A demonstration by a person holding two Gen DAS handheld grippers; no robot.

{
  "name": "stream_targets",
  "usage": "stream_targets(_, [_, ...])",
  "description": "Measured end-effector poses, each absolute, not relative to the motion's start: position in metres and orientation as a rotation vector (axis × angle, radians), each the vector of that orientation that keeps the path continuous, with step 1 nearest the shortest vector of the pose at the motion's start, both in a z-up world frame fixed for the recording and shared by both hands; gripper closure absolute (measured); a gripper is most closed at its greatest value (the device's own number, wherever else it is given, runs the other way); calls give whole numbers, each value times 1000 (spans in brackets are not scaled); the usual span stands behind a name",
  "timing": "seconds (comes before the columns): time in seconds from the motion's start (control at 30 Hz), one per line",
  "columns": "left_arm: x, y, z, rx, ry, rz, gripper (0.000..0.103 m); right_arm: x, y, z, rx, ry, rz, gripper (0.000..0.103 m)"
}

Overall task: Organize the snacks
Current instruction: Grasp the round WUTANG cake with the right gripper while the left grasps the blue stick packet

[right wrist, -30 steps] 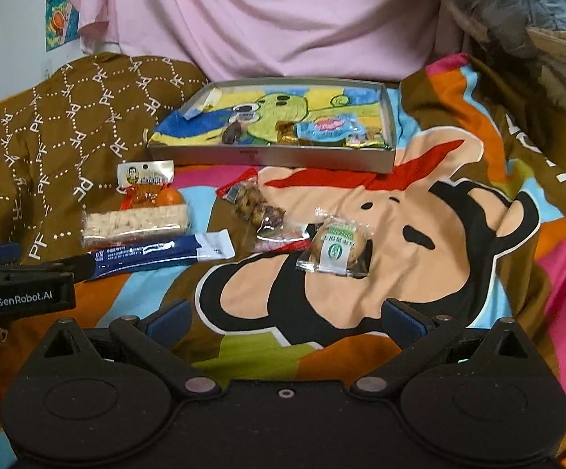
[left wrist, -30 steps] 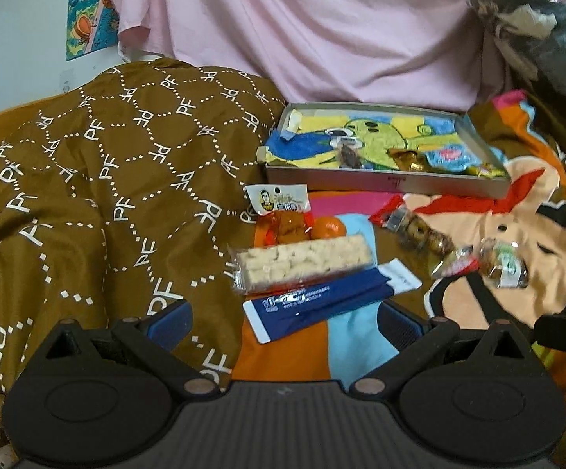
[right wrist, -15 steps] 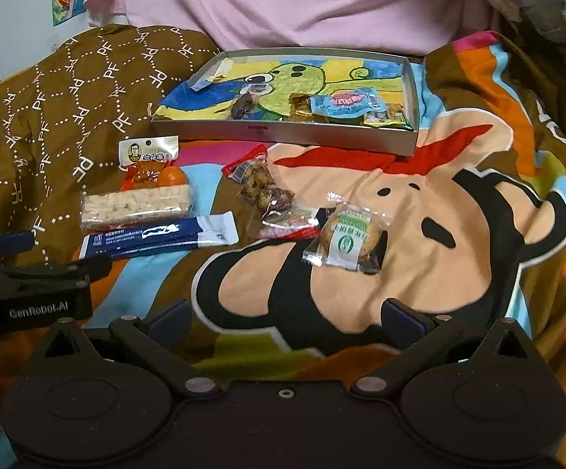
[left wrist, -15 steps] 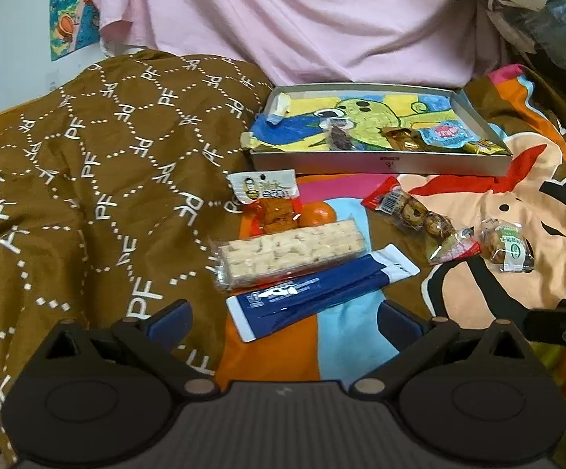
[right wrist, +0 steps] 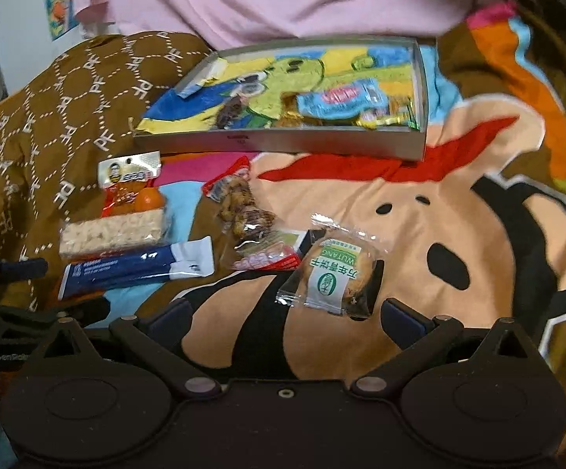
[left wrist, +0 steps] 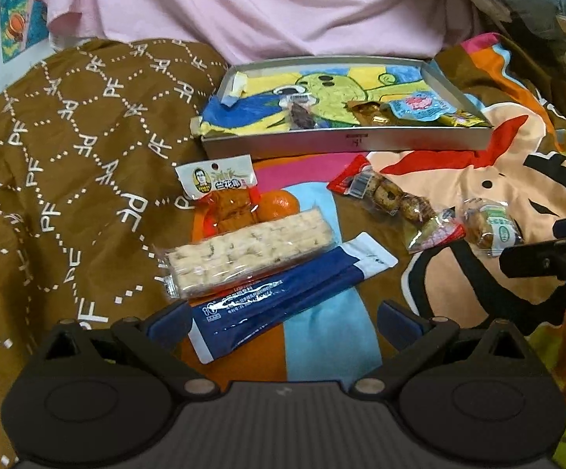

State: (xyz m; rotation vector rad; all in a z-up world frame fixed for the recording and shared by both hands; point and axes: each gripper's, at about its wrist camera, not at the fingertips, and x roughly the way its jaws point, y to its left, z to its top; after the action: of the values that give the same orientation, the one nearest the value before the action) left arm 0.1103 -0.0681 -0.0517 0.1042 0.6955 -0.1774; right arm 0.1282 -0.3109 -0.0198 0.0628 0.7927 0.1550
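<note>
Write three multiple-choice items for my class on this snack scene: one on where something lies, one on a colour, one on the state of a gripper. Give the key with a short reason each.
1. Where does the mandarin orange lie?
A. inside the tray
B. on the blanket, just behind the rice-cracker pack
C. between the right gripper's fingers

2. What colour is the long flat sachet nearest the left gripper?
A. dark blue with a white end
B. red
C. green

3. How does the right gripper stand?
A. shut on the cookie
B. shut on nothing
C. open, holding nothing

Key:
1 B: the orange sits on the blanket in front of the tray, against the cracker pack's far edge.
2 A: its wrapper is navy with a white tip.
3 C: its fingers stand wide apart, and the wrapped cookie lies ahead of them on the blanket.
</note>
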Motion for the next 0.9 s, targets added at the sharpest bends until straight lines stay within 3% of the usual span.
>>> stream_targets(0.53, [173, -59, -77, 133, 859, -295, 0, 175, -321, -47, 146, 792, 79, 17])
stream_targets(0.77, [173, -58, -77, 117, 900, -380, 2, 175, -320, -46, 122, 813, 54, 38])
stream_targets(0.9, [171, -56, -75, 94, 929, -419, 7, 173, -322, -44, 132, 827, 60, 45])
